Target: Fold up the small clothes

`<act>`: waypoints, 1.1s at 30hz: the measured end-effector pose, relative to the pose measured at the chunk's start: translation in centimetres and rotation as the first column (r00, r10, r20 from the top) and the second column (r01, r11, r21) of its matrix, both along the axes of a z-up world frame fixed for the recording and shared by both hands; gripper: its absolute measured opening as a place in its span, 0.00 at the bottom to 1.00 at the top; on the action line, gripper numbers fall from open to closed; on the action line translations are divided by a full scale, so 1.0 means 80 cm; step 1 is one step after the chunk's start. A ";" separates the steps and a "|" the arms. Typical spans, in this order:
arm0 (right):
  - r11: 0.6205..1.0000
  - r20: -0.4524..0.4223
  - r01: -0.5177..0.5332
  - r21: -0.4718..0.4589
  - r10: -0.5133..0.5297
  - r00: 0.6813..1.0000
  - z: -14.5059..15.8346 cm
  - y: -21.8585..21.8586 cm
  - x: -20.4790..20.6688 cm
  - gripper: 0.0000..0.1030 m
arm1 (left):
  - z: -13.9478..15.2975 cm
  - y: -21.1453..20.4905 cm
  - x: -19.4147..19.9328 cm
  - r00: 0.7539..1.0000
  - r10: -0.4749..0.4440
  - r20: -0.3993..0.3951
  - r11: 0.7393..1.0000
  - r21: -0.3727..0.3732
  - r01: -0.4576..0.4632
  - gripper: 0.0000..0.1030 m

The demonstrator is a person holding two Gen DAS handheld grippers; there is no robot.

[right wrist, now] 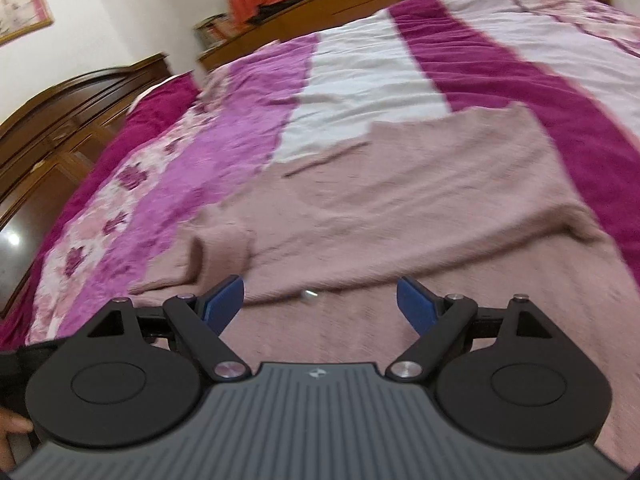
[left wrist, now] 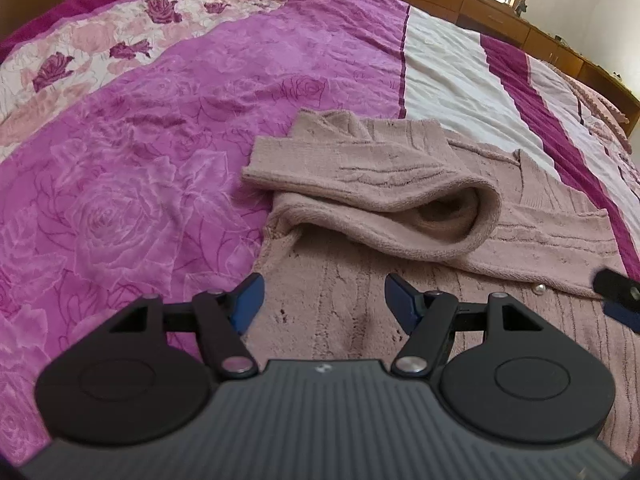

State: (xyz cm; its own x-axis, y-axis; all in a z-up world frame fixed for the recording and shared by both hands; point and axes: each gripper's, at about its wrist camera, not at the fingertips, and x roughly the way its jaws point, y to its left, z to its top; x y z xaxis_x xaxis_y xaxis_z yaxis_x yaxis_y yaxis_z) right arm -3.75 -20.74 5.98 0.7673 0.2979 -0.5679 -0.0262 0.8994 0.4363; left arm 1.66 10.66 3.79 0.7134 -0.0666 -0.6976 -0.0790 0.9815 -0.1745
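Left tongs (left wrist: 324, 300) stand apart, nothing between the blue pads, hovering over the near body panel of the pink knit cardigan (left wrist: 360, 320). Right tongs (right wrist: 320, 300) likewise apart and empty, over the same garment from its other side; their tip also shows at the right edge of the left view. The cardigan lies spread on the bed (left wrist: 140, 180), across the magenta and white stripes of the bedspread. Judged from the look of it: thick, soft, loosely knit, limp, light to moderate in weight, not slippery and not fragile, though the open stitch could snag on a pad edge. It should drape and sag when lifted from a single point, so a hold at two corners of the hem, or at a shoulder and hem, seems best. One sleeve (left wrist: 360, 176) is already folded across the chest, its cuff (left wrist: 460, 216) gaping open toward the left camera; the ribbed cuff edge offers a firm pinch. A small pale button (left wrist: 540, 289) sits on the front edge, near the right tongs. Hard to read: the right view is motion-blurred, so knit detail and the far hem are vague; the near hem is hidden under both tong bodies; the second sleeve cannot be made out for certain. A hand (right wrist: 12, 428) is cut off at the lower left corner.
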 end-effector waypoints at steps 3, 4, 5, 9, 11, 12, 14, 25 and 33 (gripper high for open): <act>0.999 -0.015 -0.031 0.015 0.031 0.999 0.005 0.020 0.029 0.86 | 0.003 0.003 0.001 1.000 0.010 0.018 1.000 0.017 -0.011 0.66; 0.999 -0.017 -0.039 0.015 0.039 0.999 0.008 0.028 0.038 0.86 | 0.003 0.005 0.002 1.000 0.015 0.019 1.000 0.017 -0.015 0.66; 0.999 -0.012 -0.048 0.009 0.049 0.999 0.013 0.035 0.046 0.86 | 0.002 0.008 0.004 1.000 0.022 0.018 1.000 0.014 -0.022 0.66; 0.989 0.041 -0.132 -0.067 0.135 0.990 0.035 0.077 0.076 0.86 | -0.003 0.016 0.007 0.999 0.046 0.005 0.999 -0.008 -0.045 0.66; 0.980 0.049 -0.168 -0.107 0.174 0.984 0.040 0.096 0.091 0.86 | -0.006 0.020 0.008 0.999 0.051 0.000 0.999 -0.017 -0.051 0.66; 0.977 0.044 -0.178 -0.121 0.185 0.982 0.040 0.103 0.098 0.86 | -0.007 0.021 0.008 0.999 0.054 -0.002 0.998 -0.020 -0.054 0.66; 0.969 0.035 -0.202 -0.146 0.209 0.977 0.041 0.119 0.110 0.86 | -0.009 0.022 0.009 0.999 0.054 -0.005 0.998 -0.025 -0.054 0.66; 0.825 0.030 -0.430 -0.368 0.472 0.881 0.035 0.217 0.120 0.77 | -0.019 0.026 0.009 0.998 0.060 -0.008 0.998 -0.029 -0.060 0.66; 0.796 -0.088 -0.512 -0.323 0.513 0.854 -0.002 0.245 0.157 0.66 | -0.022 0.030 0.009 0.999 0.050 -0.010 0.998 -0.040 -0.051 0.66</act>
